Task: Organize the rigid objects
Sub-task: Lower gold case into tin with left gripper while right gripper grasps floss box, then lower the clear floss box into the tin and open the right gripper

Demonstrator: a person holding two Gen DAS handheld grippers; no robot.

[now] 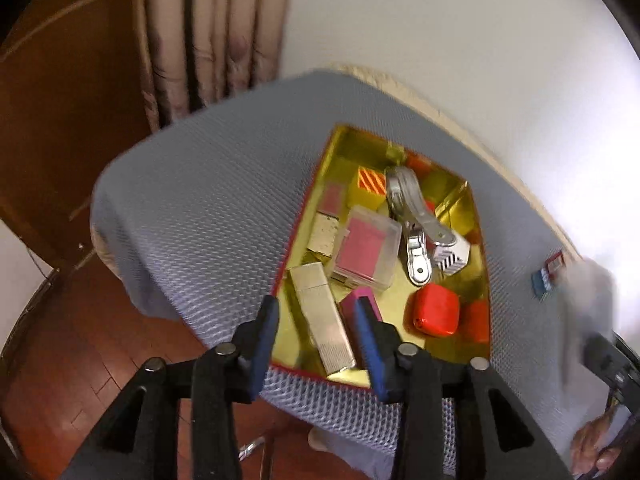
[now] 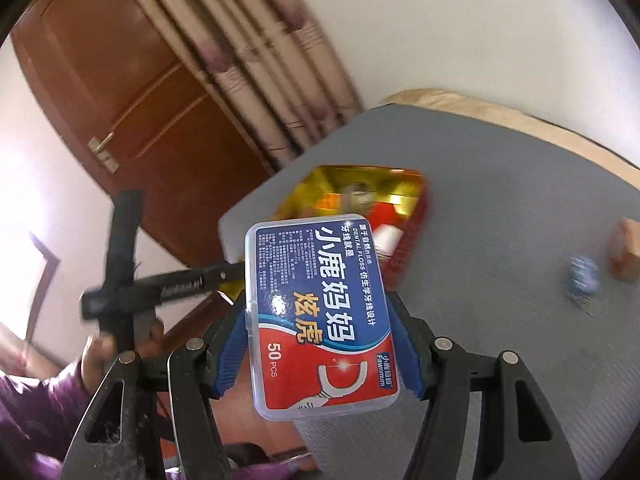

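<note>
One floss box [image 2: 320, 316] between hand-held gripper [image 2: 316, 344] fingers.

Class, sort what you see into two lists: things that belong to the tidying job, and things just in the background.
Part of the job:
- floss box in right claw
- gold tray
- red case
- metal clip
- left claw

Background:
- curtain
- door

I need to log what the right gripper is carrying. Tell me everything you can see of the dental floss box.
The dental floss box is a flat, clear hard-plastic case with rounded corners. Its label is blue above and red below, with Chinese text, "DENTAL FLOSS", "50 PCS" and a floss-pick picture. It looks closed. The right gripper clamps its long sides between blue pads, holding it in the air, off the grey mat.
</note>
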